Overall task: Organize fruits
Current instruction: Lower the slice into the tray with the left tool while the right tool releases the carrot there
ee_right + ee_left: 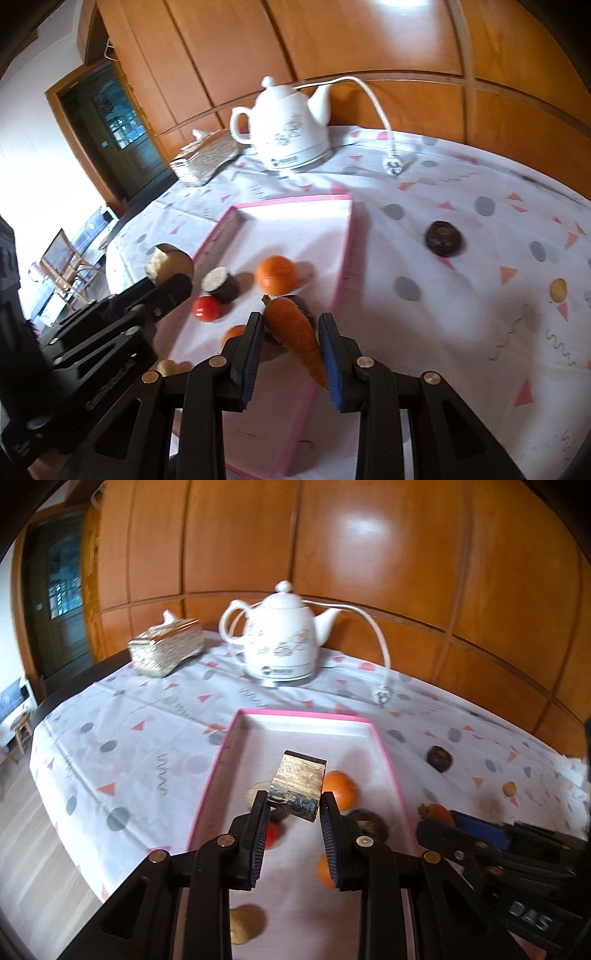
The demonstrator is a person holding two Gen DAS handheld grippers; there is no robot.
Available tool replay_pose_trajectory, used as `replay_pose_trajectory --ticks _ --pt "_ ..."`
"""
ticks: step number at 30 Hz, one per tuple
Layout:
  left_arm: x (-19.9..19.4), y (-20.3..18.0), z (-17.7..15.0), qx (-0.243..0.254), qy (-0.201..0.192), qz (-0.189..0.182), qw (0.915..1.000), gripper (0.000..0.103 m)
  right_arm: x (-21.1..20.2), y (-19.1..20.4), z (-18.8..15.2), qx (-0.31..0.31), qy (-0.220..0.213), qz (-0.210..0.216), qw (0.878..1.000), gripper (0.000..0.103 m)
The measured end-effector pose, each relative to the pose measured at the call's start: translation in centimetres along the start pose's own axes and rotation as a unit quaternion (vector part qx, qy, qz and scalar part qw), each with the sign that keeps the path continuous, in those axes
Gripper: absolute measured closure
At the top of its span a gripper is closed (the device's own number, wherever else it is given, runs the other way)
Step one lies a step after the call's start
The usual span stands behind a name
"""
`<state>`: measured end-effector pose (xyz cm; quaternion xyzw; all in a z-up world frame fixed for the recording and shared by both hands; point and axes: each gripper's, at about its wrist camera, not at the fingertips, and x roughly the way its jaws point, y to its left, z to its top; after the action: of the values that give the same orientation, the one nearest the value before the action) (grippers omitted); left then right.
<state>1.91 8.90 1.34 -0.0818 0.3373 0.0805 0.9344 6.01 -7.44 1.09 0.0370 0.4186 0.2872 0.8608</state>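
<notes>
My left gripper (293,805) is shut on a dark-skinned eggplant piece (299,788) with a pale cut face, held above the pink-rimmed tray (236,753). My right gripper (291,328) is shut on an orange carrot (295,332), which hangs slantwise over the tray's right side (345,258). In the tray lie an orange (277,275), a red tomato (207,308), a second eggplant piece (221,282) and a dark round fruit (365,821). From the right wrist view, the left gripper (173,284) is at the left with its eggplant piece (168,264).
On the patterned cloth right of the tray lie a dark round fruit (443,238) and a small yellow potato (557,290). A white kettle (282,638) with its cord and plug (380,696) and a tissue box (166,651) stand at the back. The table edge (66,694) runs along the left.
</notes>
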Motion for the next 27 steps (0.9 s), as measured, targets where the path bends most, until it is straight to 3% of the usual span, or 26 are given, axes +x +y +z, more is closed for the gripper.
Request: replay_pose_trajectory --ticks 7,12,27 --pt "0.8 3.0 -0.3 -0.037 0.015 0.021 0.9990 0.075 1.4 2.2 -0.9 -0.006 0.031 0.051 0.998 0.072" --pt "1.0 3.2 -0.4 -0.040 0.017 0.021 0.9988 0.075 2.0 3.1 -1.2 -0.009 0.040 0.057 0.998 0.070" --pt "0.9 0.3 -1.0 -0.011 0.029 0.001 0.9995 0.069 0.7 0.4 -1.8 0.018 0.015 -0.001 1.000 0.070"
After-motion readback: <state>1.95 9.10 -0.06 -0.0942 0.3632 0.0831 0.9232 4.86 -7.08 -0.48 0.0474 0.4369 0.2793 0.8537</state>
